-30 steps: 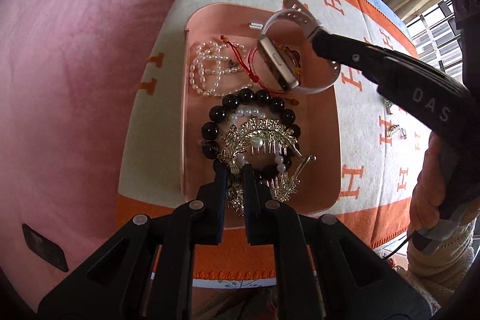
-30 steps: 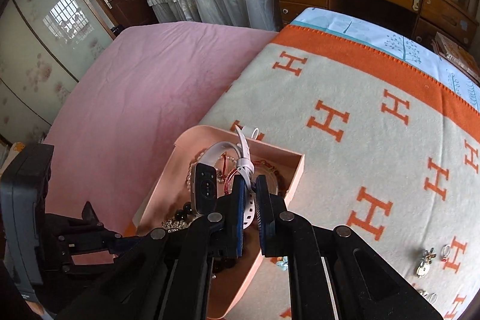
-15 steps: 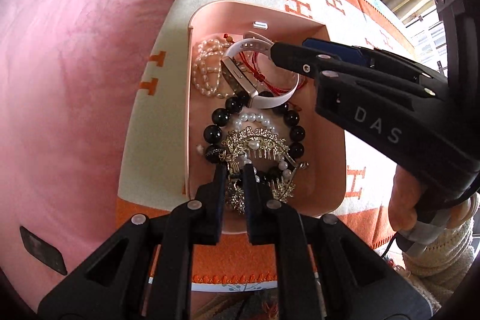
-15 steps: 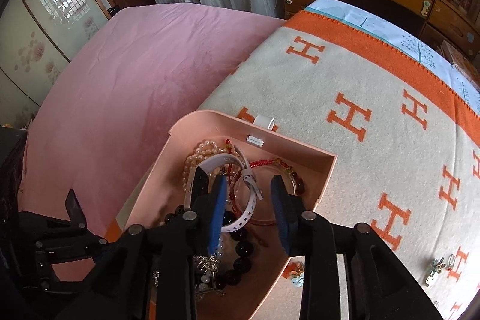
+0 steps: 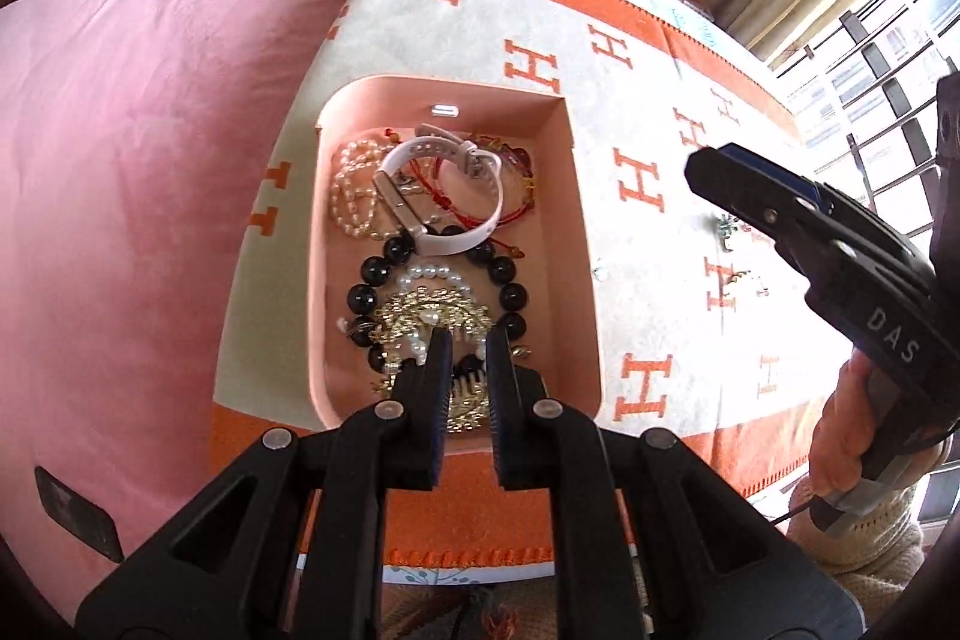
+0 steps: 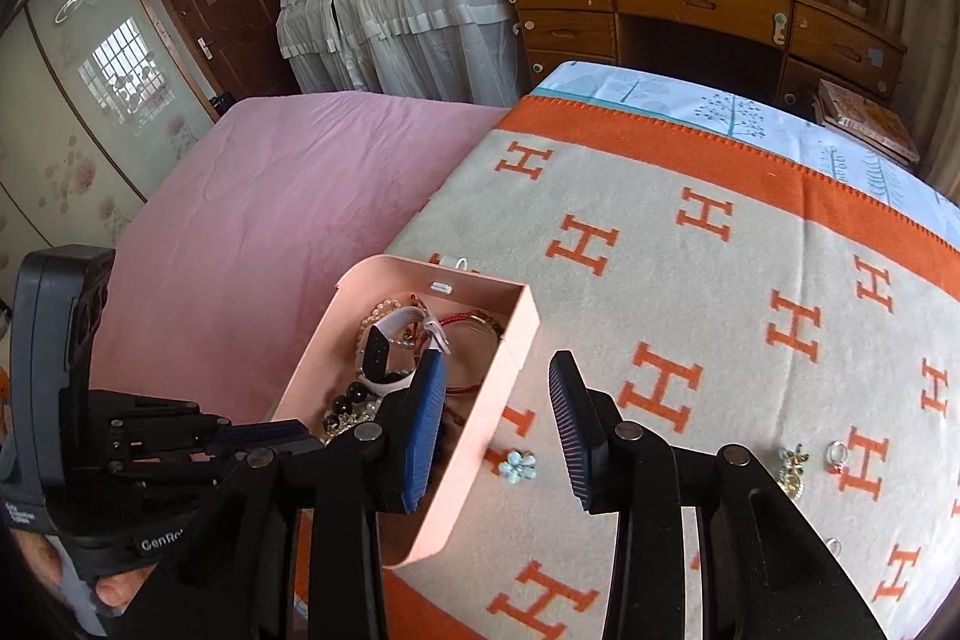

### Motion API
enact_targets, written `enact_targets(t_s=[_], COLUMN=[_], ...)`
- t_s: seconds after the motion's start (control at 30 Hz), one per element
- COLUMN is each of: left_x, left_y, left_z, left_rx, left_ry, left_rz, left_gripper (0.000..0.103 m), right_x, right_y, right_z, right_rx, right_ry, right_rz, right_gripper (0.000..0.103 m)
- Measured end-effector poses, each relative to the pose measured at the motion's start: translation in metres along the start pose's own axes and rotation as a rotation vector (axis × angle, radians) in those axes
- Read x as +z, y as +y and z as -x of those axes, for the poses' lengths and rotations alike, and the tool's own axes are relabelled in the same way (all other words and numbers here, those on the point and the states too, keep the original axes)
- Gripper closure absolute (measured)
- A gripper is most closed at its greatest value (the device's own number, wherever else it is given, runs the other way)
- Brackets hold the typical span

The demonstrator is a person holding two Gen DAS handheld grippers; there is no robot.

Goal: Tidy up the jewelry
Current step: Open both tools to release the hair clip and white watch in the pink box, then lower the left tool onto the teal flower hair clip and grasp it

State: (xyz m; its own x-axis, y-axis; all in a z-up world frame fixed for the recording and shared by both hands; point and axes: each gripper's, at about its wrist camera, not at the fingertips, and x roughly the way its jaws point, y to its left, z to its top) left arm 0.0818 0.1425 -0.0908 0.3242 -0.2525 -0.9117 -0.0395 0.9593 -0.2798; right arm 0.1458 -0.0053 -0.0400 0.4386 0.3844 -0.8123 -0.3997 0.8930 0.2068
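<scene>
A pink box (image 5: 585, 244) lies on the H-patterned blanket (image 5: 648, 112). In it are a white watch (image 5: 480, 235), a pearl necklace (image 5: 351, 196), a red cord bracelet (image 5: 447, 202), a black bead bracelet (image 5: 363, 298) and a gold hair comb (image 5: 420, 310). My left gripper (image 5: 468, 358) hangs over the comb, its jaws nearly together and nothing gripped. My right gripper (image 6: 498, 364) stands open and empty above the box's right wall (image 6: 480, 436). From the right wrist, the watch (image 6: 378, 352) lies free in the box. The right gripper (image 5: 720, 178) shows to the box's right.
Loose pieces lie on the blanket right of the box: a blue flower brooch (image 6: 519, 463), a gold charm (image 6: 792, 466) and a ring (image 6: 837, 451). A pink bedsheet (image 6: 288, 196) spreads to the left. A wooden desk (image 6: 690, 4) stands beyond the bed.
The right gripper opened, let the watch drop into the box, and drew back to the right and out of it. The left gripper rose slightly above the comb.
</scene>
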Motion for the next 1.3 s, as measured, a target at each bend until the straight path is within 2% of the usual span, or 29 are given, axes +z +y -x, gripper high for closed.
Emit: enact_targets(t_s=[0.13, 0.3, 0.4, 0.63, 0.83, 1.07, 1.3], left_x=[0.001, 0.002, 0.005, 0.007, 0.010, 0.013, 0.024], left_y=[-0.017, -0.040, -0.052, -0.075, -0.101, -0.140, -0.187], left_z=[0.004, 0.009, 0.011, 0.010, -0.006, -0.034, -0.084], left_rx=[0.003, -0.051, -0.050, -0.068, -0.095, -0.064, -0.083], left_ry=[-0.028, -0.049, -0.061, -0.086, -0.020, 0.014, 0.127], left_rz=[-0.030, -0.052, -0.057, -0.026, -0.064, -0.157, -0.275], left_gripper=[0.094, 0.094, 0.094, 0.094, 0.094, 0.094, 0.094], right_x=[-0.019, -0.040, -0.051, -0.073, -0.094, -0.116, -0.137], right_y=[-0.026, -0.063, -0.085, -0.131, -0.164, -0.186, -0.197], right_z=[0.049, 0.108, 0.141, 0.190, 0.195, 0.162, 0.122], right_rx=[-0.034, -0.088, -0.119, -0.153, -0.145, -0.086, -0.065], right_ry=[-0.063, -0.147, -0.188, -0.239, -0.211, -0.132, -0.073], right_rz=[-0.037, -0.094, -0.122, -0.181, -0.225, -0.288, -0.336], right_gripper=[0.067, 0.067, 0.067, 0.067, 0.067, 0.067, 0.067])
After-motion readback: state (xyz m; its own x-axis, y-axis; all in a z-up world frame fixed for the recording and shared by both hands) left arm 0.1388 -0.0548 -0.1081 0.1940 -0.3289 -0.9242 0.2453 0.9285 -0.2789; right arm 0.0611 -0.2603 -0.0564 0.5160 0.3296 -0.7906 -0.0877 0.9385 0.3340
